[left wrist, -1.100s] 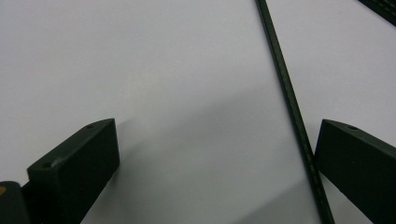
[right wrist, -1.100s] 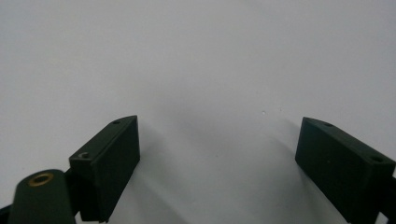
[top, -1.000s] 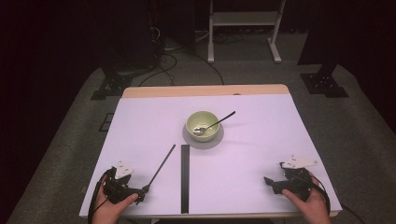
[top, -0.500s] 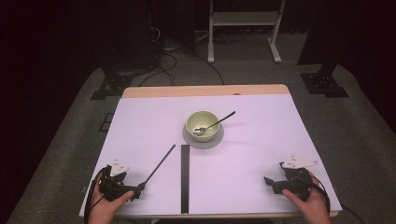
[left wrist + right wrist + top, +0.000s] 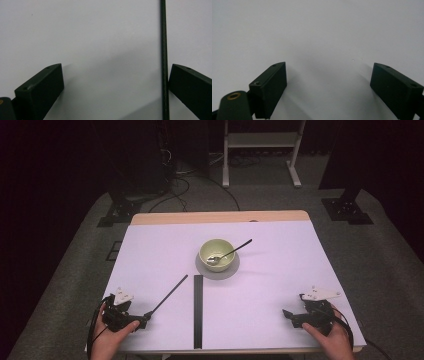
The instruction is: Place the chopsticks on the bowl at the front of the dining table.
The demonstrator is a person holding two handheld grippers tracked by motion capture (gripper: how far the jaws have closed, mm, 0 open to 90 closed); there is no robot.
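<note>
Rod [image 5: 168, 295]: thin, black, straight; lies flat on the table [image 5: 150, 255], near left, running diagonally from the left hand-held gripper [image 5: 141, 321] up and right toward the top end of the strip [image 5: 198, 310].

Left hand-held gripper: near left corner, held low over the table by the left hand [image 5: 111, 340]. Jaws spread wide. In the left gripper view the rod [image 5: 164, 60] runs lengthwise between them, close against the inner face of the right-hand jaw, possibly touching; the other jaw stands well apart from it. Not pinched.

Right hand-held gripper [image 5: 289, 316]: near right corner, in the right hand [image 5: 330, 336]. Jaws spread in the right gripper view, bare table [image 5: 317, 37] between them; holds and touches nothing.

Bowl [image 5: 217, 254]: pale green, on a grey coaster [image 5: 217, 272], centre of table, well apart from both grippers. A spoon [image 5: 229, 253] rests in it, handle out over the far right rim.

Strip: black, flat, running near to far down the middle, just right of the rod's far end.

Step in hand, as judged: grasp of the rod's near end by the left hand-held gripper.

Handling notes:
- Centre the rod between the jaws before closing; as it sits, the closing jaw would push it sideways first.
- Keep the jaw tips low to the table so the thin rod does not slip beneath them.
- Close squarely across the rod, then lift level; gripped so near one end, the long free end is likely to droop or swing.
- Keep the far end off the strip and bowl on lifting.
</note>
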